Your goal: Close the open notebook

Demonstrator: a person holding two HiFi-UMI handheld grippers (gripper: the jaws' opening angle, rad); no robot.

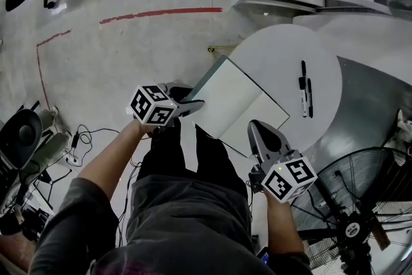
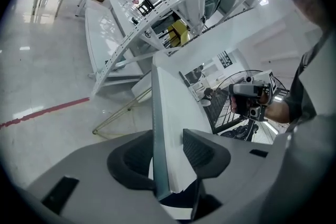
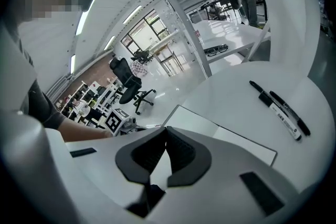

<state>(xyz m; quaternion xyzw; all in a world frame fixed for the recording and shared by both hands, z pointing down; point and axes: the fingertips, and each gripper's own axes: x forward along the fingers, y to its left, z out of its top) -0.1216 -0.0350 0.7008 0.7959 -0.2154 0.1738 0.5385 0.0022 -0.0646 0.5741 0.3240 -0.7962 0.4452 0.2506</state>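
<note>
1. Head view: the notebook (image 1: 235, 103) lies open at the 8 o'clock edge of the round white surface (image 1: 277, 48), and its left half reaches past the rim. Two pens (image 1: 305, 93) lie apart from it at its 3 o'clock.
2. The left gripper (image 1: 187, 101) is at the notebook's 9 o'clock. Its fingers pinch the left half, dark cover and white pages together. The right gripper (image 1: 261, 132) sits at about 5 o'clock, its fingers pressed together with nothing between them.
3. As I judge it, the grip on the left half is taken and the fold-over is barely begun. The notebook is still open.
4. The next move calls for swinging the pinched half in an arc over the spine toward 3 o'clock, then releasing once it lies flat. The right gripper may need to steady the right page, or the book could slide off the rim.
5. Only the left gripper view shows the pinched stack edge-on, cover against one finger and page against the other. Only the right gripper view shows its own fingertips meeting.
</note>
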